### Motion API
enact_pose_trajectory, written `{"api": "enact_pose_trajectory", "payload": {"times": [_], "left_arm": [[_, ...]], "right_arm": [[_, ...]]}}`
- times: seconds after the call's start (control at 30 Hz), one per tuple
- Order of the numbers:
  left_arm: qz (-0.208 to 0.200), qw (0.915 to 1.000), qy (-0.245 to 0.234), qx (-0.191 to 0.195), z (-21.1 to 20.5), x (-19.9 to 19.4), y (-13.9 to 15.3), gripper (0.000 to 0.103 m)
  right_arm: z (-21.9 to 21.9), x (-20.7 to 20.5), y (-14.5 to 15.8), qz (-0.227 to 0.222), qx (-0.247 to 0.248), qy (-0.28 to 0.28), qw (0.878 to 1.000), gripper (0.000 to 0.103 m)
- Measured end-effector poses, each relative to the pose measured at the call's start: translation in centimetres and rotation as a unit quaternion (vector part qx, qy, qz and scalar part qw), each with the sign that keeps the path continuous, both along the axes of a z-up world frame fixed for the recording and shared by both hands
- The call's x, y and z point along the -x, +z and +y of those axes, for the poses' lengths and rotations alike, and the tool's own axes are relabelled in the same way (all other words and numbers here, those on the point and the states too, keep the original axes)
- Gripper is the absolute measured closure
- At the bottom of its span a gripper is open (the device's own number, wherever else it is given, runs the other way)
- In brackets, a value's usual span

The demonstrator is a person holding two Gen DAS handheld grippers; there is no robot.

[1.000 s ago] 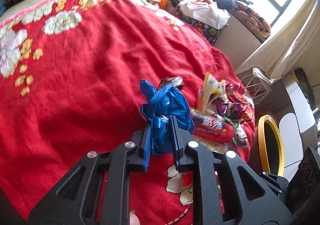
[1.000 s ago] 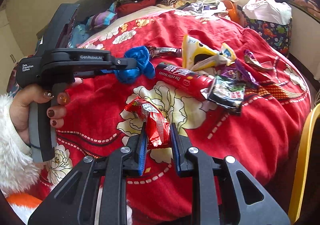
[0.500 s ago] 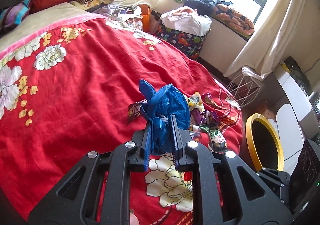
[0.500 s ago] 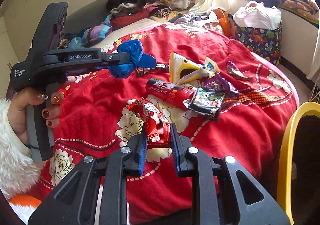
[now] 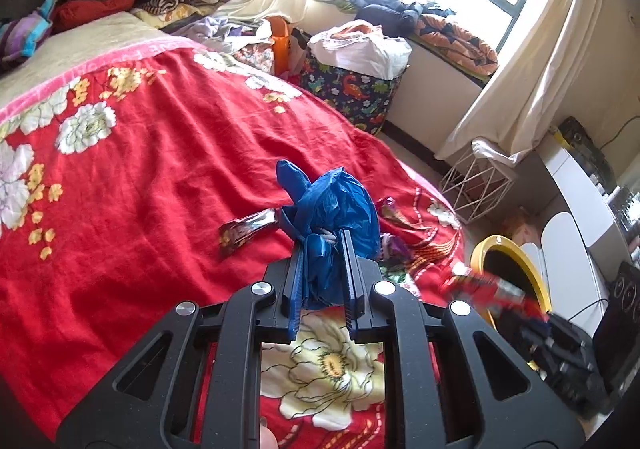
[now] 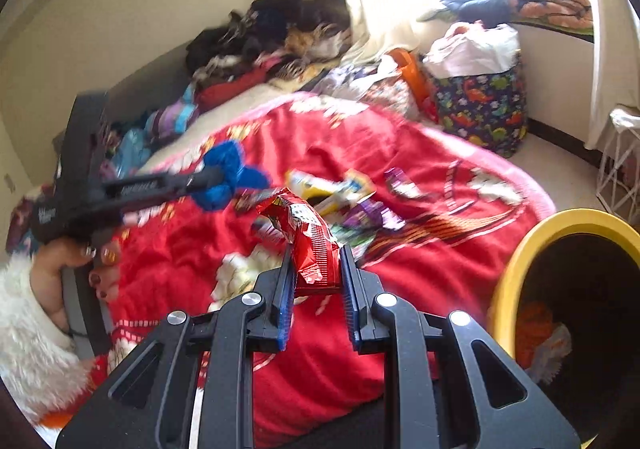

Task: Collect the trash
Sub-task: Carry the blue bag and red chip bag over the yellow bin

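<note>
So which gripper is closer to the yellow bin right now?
Right. The right gripper, shut on a red wrapper, is just beside the yellow bin; the left gripper sits farther back over the bed.

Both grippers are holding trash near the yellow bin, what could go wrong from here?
1. The red wrapper sits in the right gripper by its lower end only, so it may slip out before reaching the yellow bin.
2. The blue bag bulges past the left gripper and may cling to the jaws on release.
3. Both grippers heading for one bin opening may collide.
</note>
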State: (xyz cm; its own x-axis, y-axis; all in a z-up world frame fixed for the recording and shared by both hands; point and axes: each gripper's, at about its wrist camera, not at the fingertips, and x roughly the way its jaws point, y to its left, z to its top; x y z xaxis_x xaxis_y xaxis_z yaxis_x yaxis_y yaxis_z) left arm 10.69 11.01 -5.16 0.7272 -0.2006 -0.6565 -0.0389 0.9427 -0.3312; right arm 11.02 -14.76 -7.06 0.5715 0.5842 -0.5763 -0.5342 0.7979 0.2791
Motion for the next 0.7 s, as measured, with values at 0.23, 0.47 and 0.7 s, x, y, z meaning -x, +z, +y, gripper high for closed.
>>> {"api": "enact_pose_trajectory", "payload": {"times": [0.23, 0.47, 0.7], "left_arm": [[-0.006, 0.9999, -0.013, -0.001, -1.3, 0.0, 0.4, 0.092], [-0.015, 0.9996, -0.023, -0.005, -2.8, -0.1, 1.1, 0.092], [-0.025, 0.9988, -0.042, -0.013, -5.0, -0.1, 2.0, 0.092]], "right_arm": [[-3.6, -1.0, 0.9, -0.009, -0.015, -0.054, 0.998, 0.082], [-5.6, -1.1, 1.1, -0.014, -0.022, -0.076, 0.997, 0.082], [-7.5, -1.2, 1.4, -0.019, -0.036, -0.095, 0.995, 0.082]]}}
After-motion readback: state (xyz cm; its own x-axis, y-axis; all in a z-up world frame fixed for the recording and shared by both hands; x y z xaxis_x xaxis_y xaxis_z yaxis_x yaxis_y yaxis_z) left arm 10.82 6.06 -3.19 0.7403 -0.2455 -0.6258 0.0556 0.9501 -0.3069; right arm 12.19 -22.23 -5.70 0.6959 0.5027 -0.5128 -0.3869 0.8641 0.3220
